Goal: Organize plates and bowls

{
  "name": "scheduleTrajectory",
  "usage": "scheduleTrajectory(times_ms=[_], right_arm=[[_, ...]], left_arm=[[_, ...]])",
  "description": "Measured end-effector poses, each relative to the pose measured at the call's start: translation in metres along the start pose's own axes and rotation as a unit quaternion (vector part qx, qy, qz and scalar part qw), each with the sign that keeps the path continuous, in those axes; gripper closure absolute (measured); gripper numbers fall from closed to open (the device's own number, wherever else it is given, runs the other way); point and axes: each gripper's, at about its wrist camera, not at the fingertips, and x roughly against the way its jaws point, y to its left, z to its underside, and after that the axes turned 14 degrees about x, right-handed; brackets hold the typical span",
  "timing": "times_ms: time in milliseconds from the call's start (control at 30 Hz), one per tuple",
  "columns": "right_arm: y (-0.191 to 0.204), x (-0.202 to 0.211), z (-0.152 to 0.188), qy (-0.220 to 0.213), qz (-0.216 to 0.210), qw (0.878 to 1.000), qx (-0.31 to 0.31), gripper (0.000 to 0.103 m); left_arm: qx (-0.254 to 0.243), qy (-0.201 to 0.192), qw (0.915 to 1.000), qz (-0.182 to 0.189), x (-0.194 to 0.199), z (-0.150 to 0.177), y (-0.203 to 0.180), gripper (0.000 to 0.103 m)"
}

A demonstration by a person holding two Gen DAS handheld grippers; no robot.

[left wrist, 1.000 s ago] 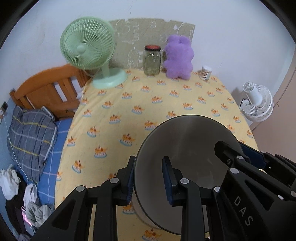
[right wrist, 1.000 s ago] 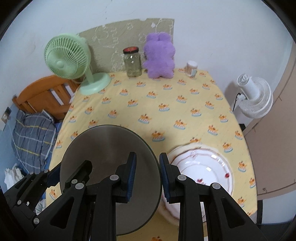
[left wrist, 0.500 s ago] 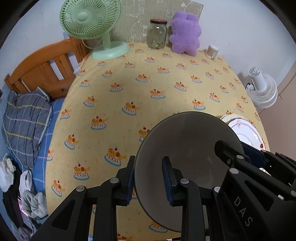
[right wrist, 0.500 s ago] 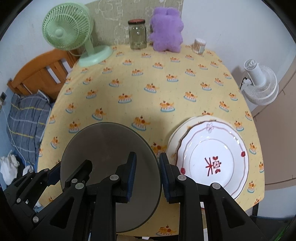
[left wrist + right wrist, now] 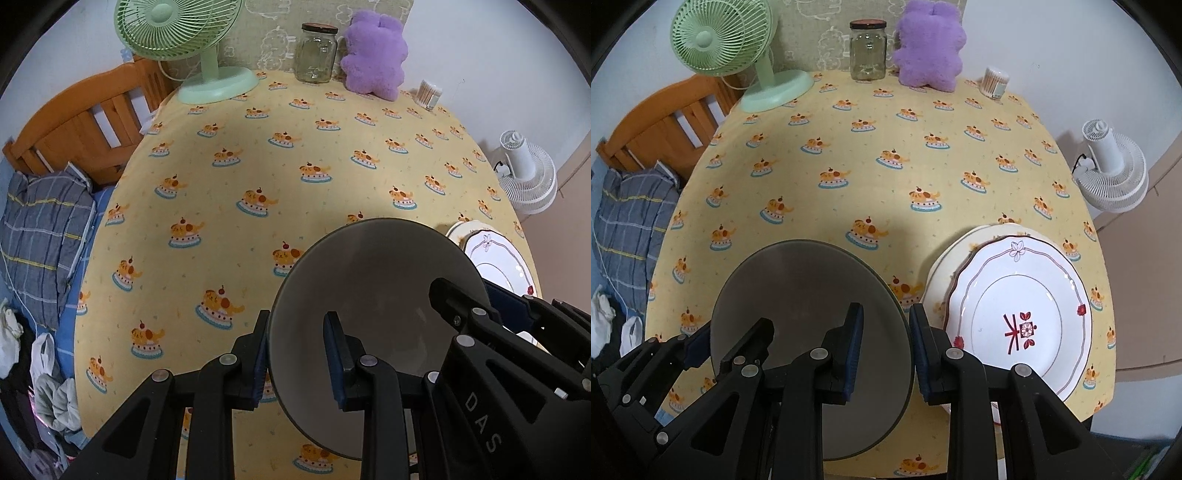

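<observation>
A grey bowl (image 5: 373, 306) hangs over the near part of the table, gripped on two opposite sides. My left gripper (image 5: 295, 332) is shut on its left rim, one finger outside the wall and one inside. My right gripper (image 5: 886, 325) is shut on the right rim of the same grey bowl (image 5: 798, 295). Just right of the bowl lies a white plate with a red pattern (image 5: 1015, 314), stacked on a cream plate (image 5: 960, 251). The bowl's underside and how far it is above the cloth are hidden.
The table wears a yellow cloth with a cake print (image 5: 886, 147). Along its far edge stand a green fan (image 5: 738, 48), a glass jar (image 5: 868, 51), a purple plush toy (image 5: 927, 48) and a cotton-swab tub (image 5: 995, 81). A white fan (image 5: 1112, 170) stands right; a bed (image 5: 48, 221) lies left.
Both grippers have sunk toward the table with the bowl between them and tipped further downward. The stacked plates have come fully into the right wrist view.
</observation>
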Motion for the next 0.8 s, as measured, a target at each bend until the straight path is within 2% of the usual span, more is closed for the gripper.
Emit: scheduleTrajectory(times_ms=[133, 300, 433, 533, 700, 767, 800], right_arm=[[-0.003, -0.001, 0.002, -0.005, -0.006, 1.000, -0.004, 0.073], [-0.001, 0.000, 0.006, -0.008, -0.011, 1.000, -0.006, 0.071], [-0.004, 0.003, 0.008, -0.008, -0.021, 1.000, -0.019, 0.070], [-0.011, 0.009, 0.014, -0.014, -0.038, 0.998, -0.043, 0.064], [-0.023, 0.018, 0.022, -0.019, -0.026, 0.998, -0.062, 0.046], [-0.032, 0.019, 0.027, -0.021, -0.031, 0.996, -0.077, 0.036], [-0.036, 0.019, 0.029, -0.022, -0.037, 0.996, -0.083, 0.035]], left_arm=[[-0.009, -0.003, 0.9999, -0.005, 0.001, 0.001, -0.002, 0.078], [-0.017, 0.004, 0.9998, 0.010, 0.001, 0.003, -0.002, 0.065], [-0.016, 0.011, 0.9996, 0.019, 0.004, 0.003, 0.000, 0.061], [-0.026, 0.014, 0.9992, 0.026, 0.010, 0.003, -0.003, 0.049], [-0.024, 0.017, 0.9988, 0.039, 0.014, 0.004, -0.004, 0.034], [-0.024, 0.018, 0.9987, 0.043, 0.015, 0.004, -0.006, 0.034], [-0.025, 0.017, 0.9986, 0.043, 0.016, 0.004, -0.007, 0.034]])
